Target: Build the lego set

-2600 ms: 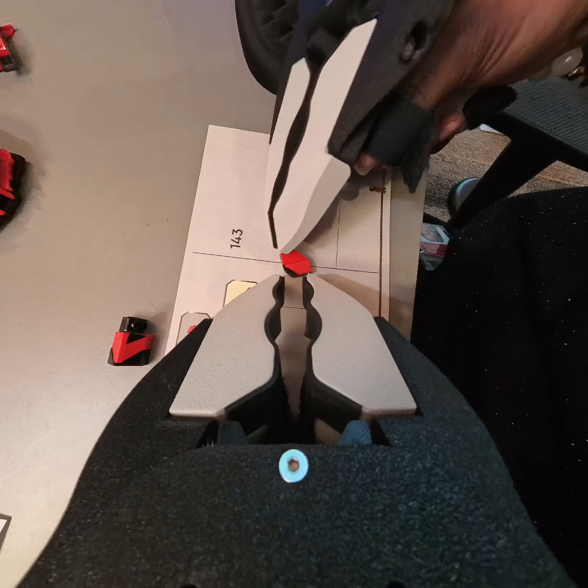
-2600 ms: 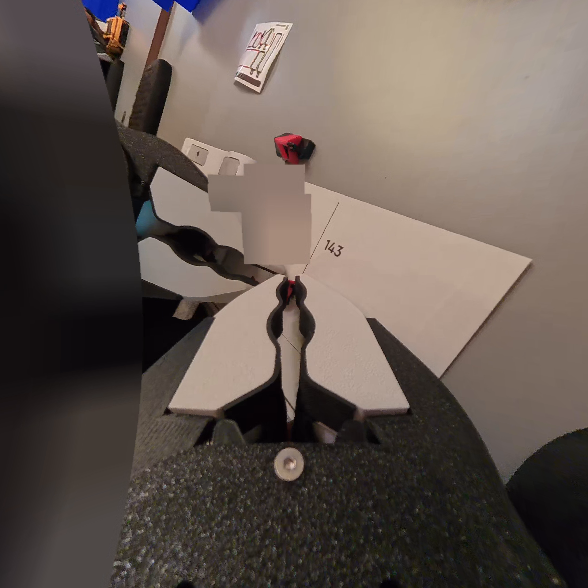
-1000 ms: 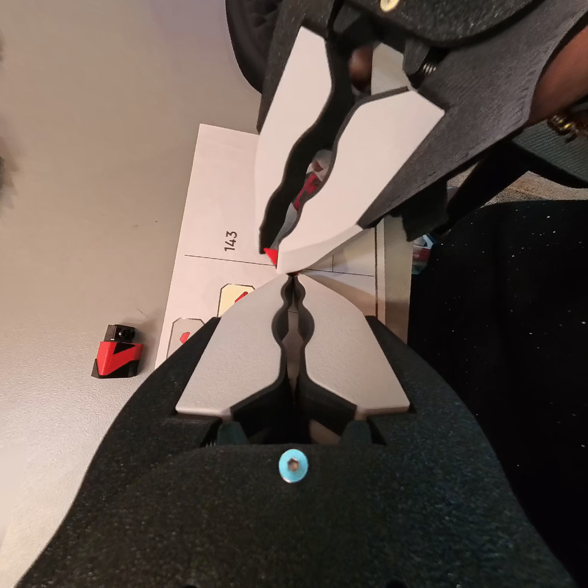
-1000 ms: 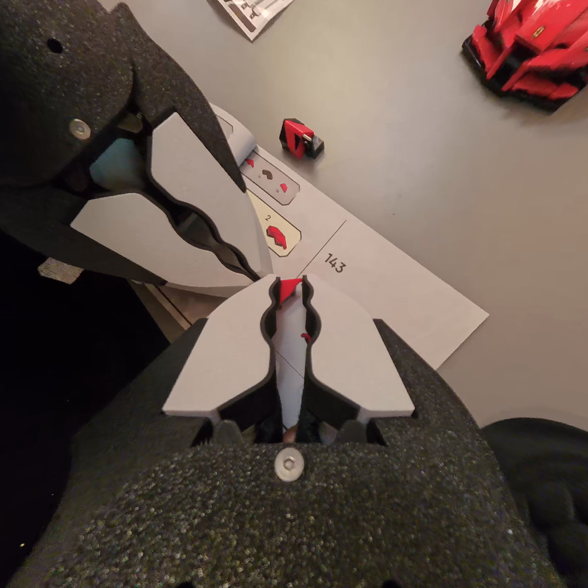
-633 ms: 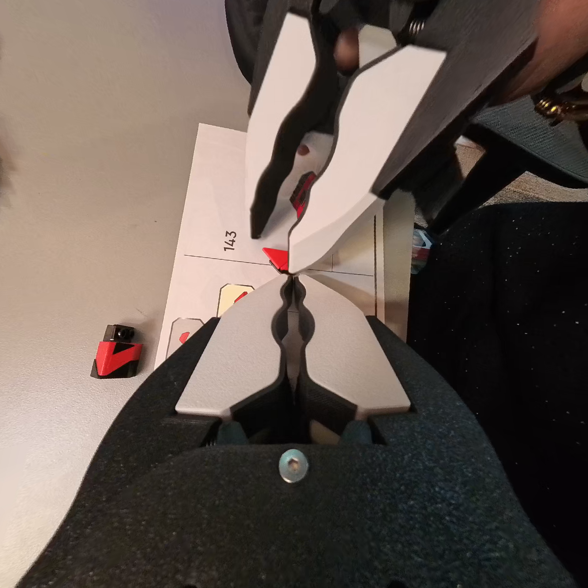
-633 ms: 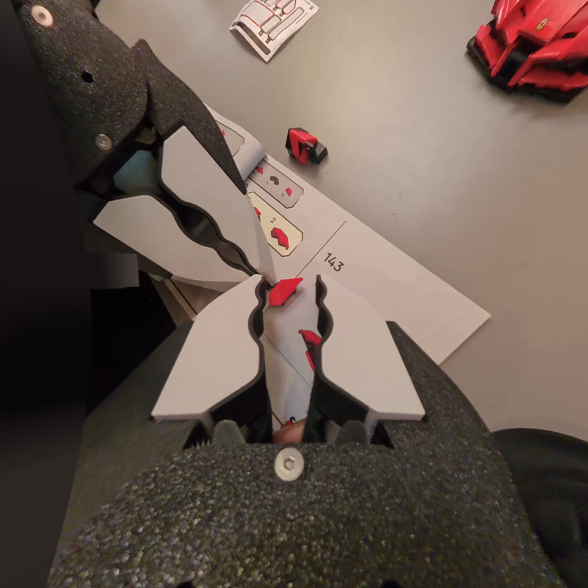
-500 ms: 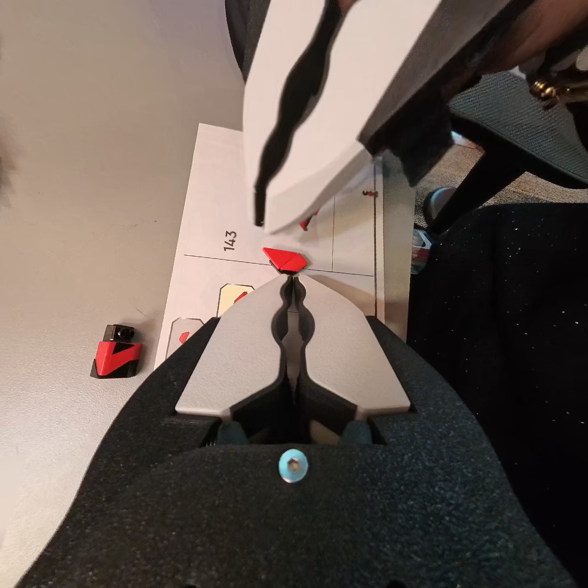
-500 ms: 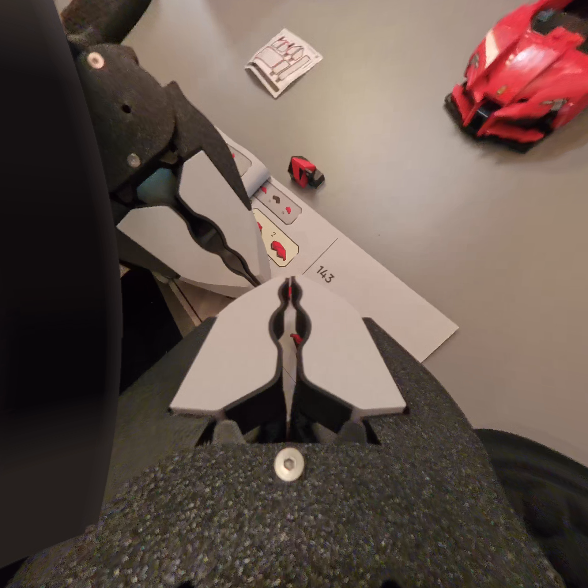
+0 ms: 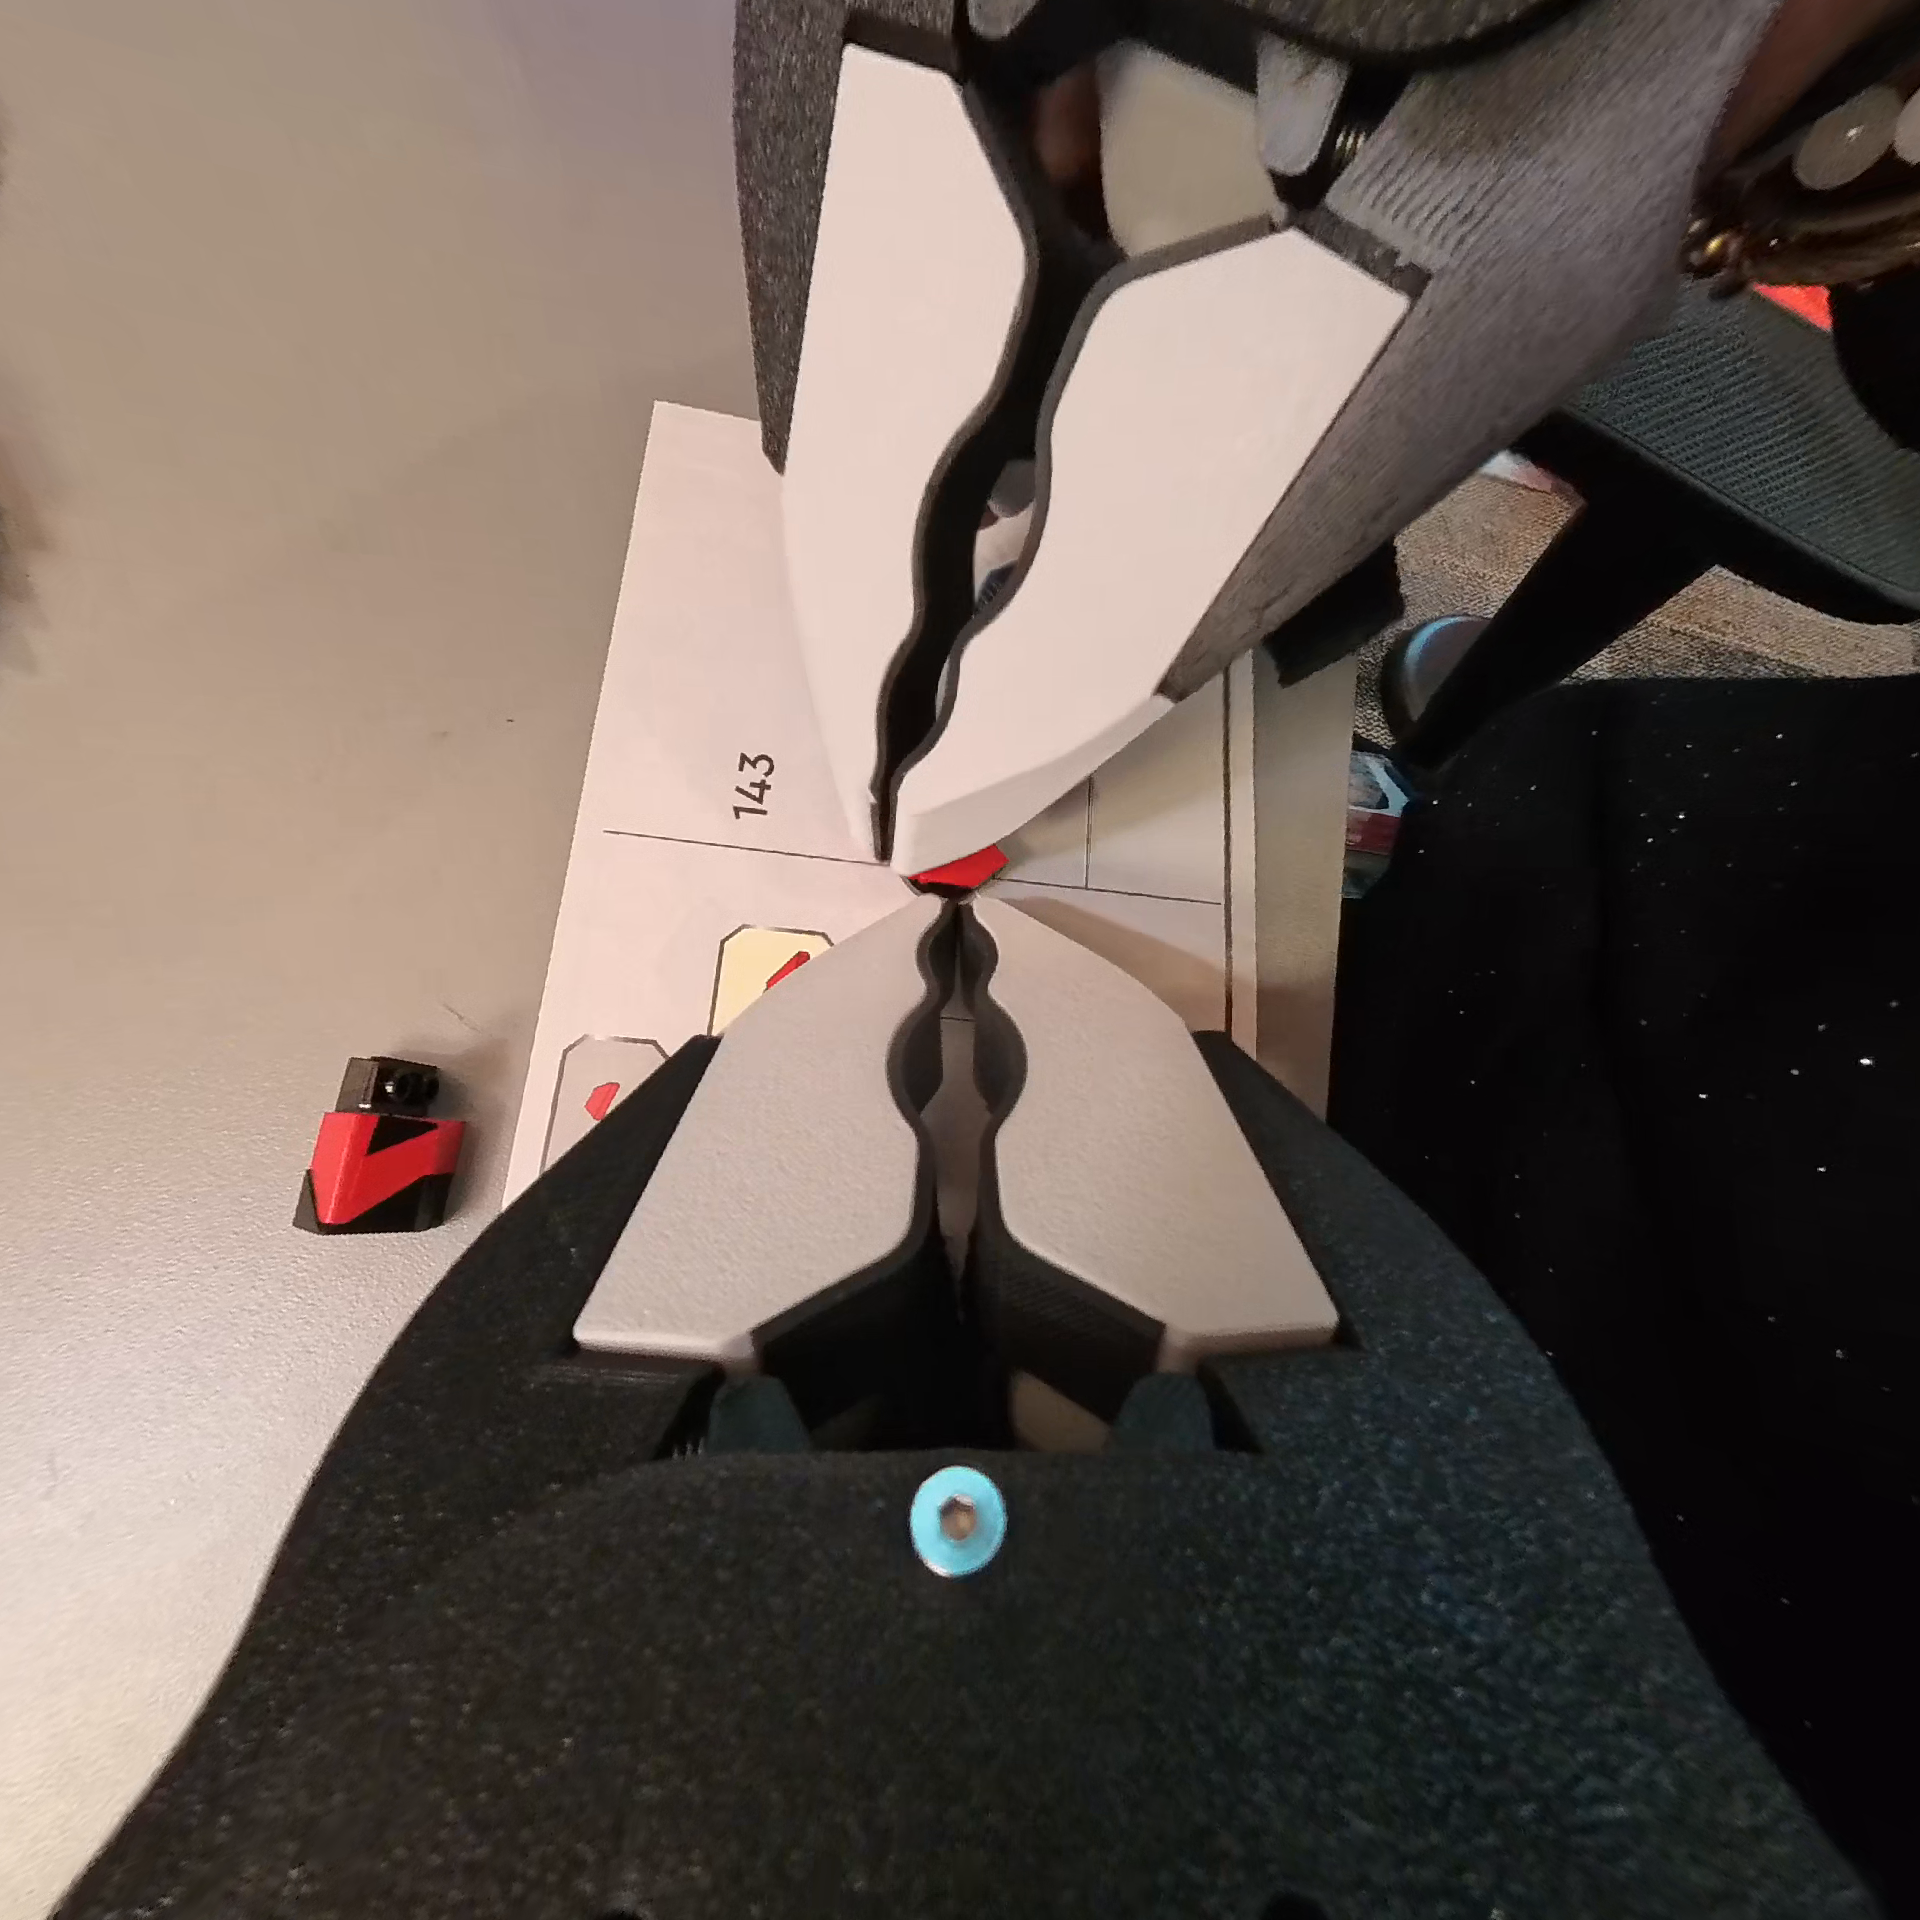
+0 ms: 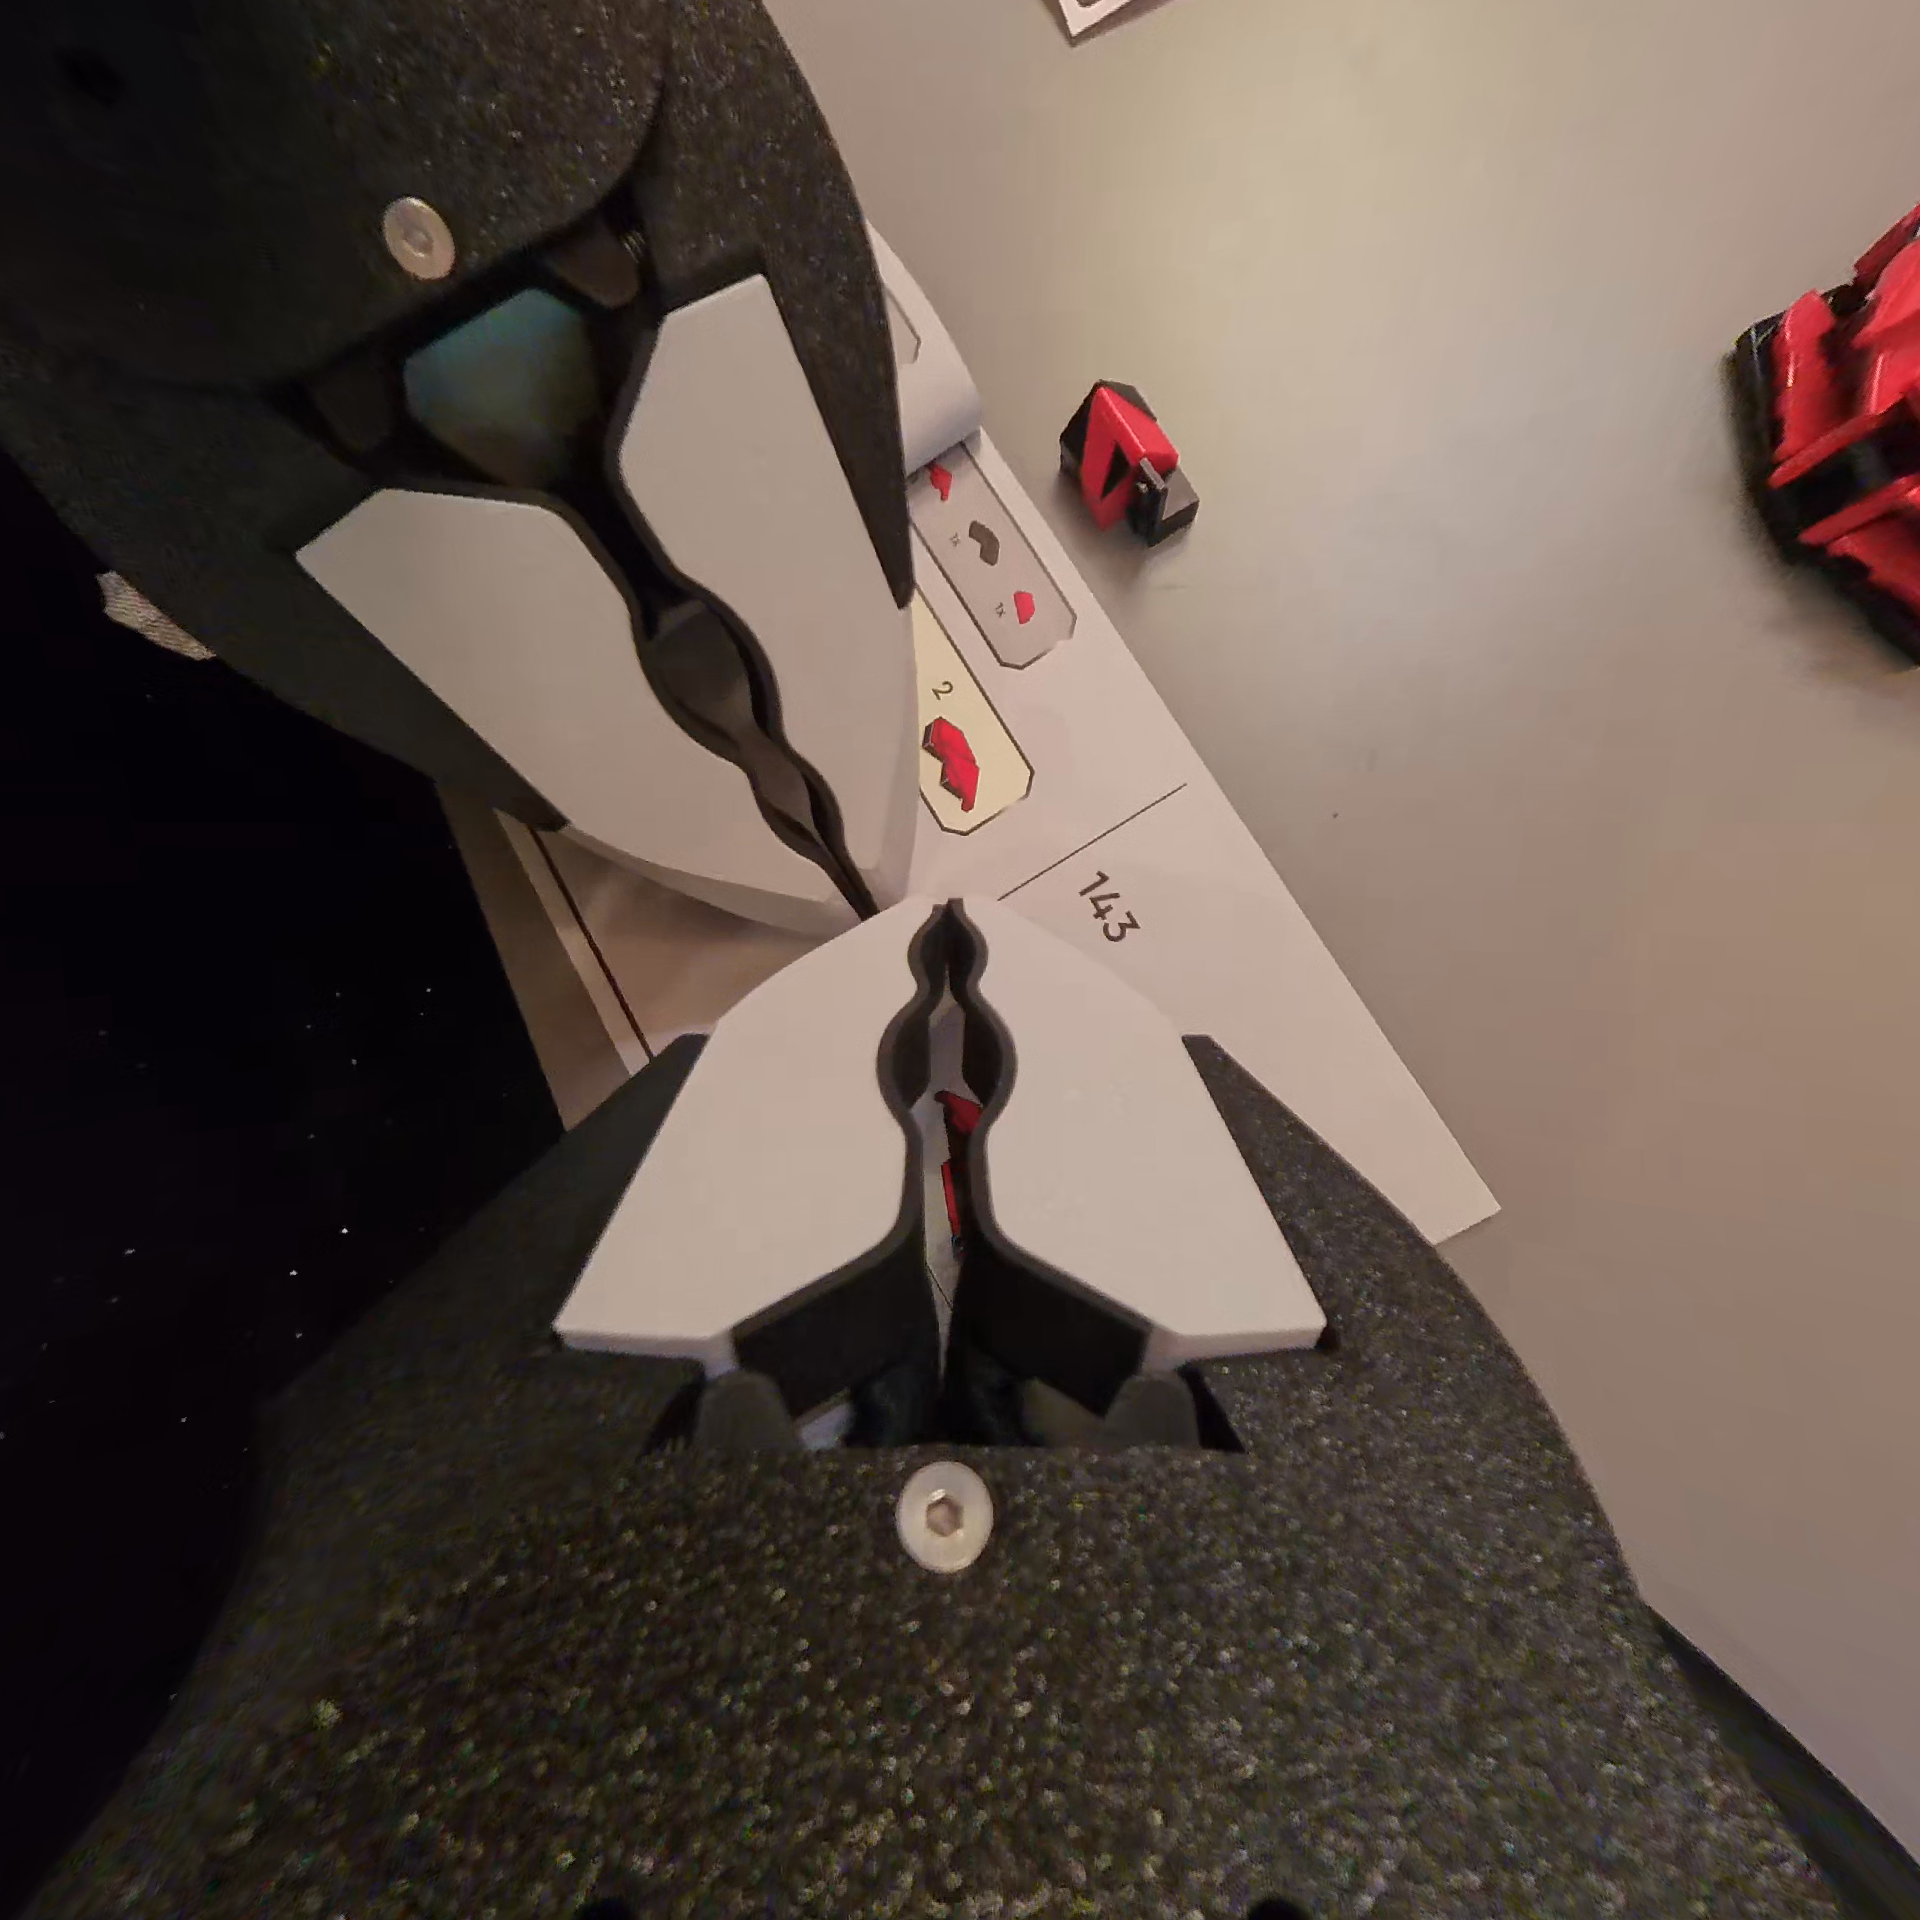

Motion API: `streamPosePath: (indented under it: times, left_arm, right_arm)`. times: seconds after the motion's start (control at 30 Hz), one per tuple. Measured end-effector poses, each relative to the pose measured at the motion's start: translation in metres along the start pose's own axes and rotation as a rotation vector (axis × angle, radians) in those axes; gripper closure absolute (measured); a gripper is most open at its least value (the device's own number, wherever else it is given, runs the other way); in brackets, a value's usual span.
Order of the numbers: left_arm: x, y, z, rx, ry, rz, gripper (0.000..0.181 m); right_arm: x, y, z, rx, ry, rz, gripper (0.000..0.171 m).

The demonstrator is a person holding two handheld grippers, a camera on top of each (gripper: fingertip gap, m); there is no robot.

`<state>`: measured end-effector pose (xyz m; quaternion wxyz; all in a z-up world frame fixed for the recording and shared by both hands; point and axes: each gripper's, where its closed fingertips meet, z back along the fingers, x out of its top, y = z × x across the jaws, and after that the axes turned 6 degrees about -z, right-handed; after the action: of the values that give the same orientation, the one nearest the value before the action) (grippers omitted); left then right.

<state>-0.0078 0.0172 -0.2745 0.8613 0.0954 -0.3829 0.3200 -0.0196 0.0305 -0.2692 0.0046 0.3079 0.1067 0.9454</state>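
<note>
A small red lego piece sits at the tips of my left gripper, which is shut and seems to pinch it just above the open instruction booklet. My right gripper comes down from above, shut and empty, with its tips touching the red piece. In the right wrist view my right gripper meets the left gripper tip to tip, and the piece is hidden behind the fingers. A red-and-black sub-assembly lies on the table left of the booklet; it also shows in the right wrist view.
The red lego car stands on the grey table at the far right. The booklet lies at the table's edge. Dark fabric and a chair base lie beyond that edge. My left and right fingertips are right by each other.
A second ago my right gripper held the red piece against the left tips. It then let go and lifted away shut. Now it is back down on the piece.
</note>
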Motion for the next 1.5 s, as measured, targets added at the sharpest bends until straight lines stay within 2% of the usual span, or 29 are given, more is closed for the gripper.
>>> streamPosePath:
  times: [0.2, 0.37, 0.53, 0.67, 0.83, 0.97, 1.5]
  left_arm:
    - [0.000, 0.000, 0.000, -0.003, -0.001, 0.006, 0.181]
    - [0.001, 0.000, -0.001, 0.010, -0.001, 0.002, 0.181]
    - [0.001, 0.000, -0.001, 0.009, -0.001, 0.001, 0.181]
    - [0.000, -0.001, 0.000, 0.009, 0.007, -0.006, 0.177]
    - [0.000, 0.000, 0.001, 0.025, 0.026, -0.012, 0.174]
    - [0.000, 0.001, 0.001, 0.024, 0.016, 0.001, 0.175]
    - [0.000, 0.002, 0.000, 0.023, 0.005, 0.009, 0.177]
  right_arm:
    - [0.000, 0.002, -0.002, -0.062, -0.034, -0.028, 0.171]
    - [0.000, -0.001, 0.004, -0.141, -0.132, -0.115, 0.171]
    - [-0.003, -0.004, 0.020, -0.097, -0.180, -0.196, 0.171]
    - [-0.005, -0.004, 0.022, -0.039, -0.143, -0.147, 0.171]
    - [0.002, -0.005, 0.018, 0.015, -0.074, 0.059, 0.171]
    - [0.001, 0.001, 0.011, 0.068, -0.036, 0.147, 0.171]
    - [-0.005, 0.003, 0.005, 0.071, -0.033, 0.150, 0.171]
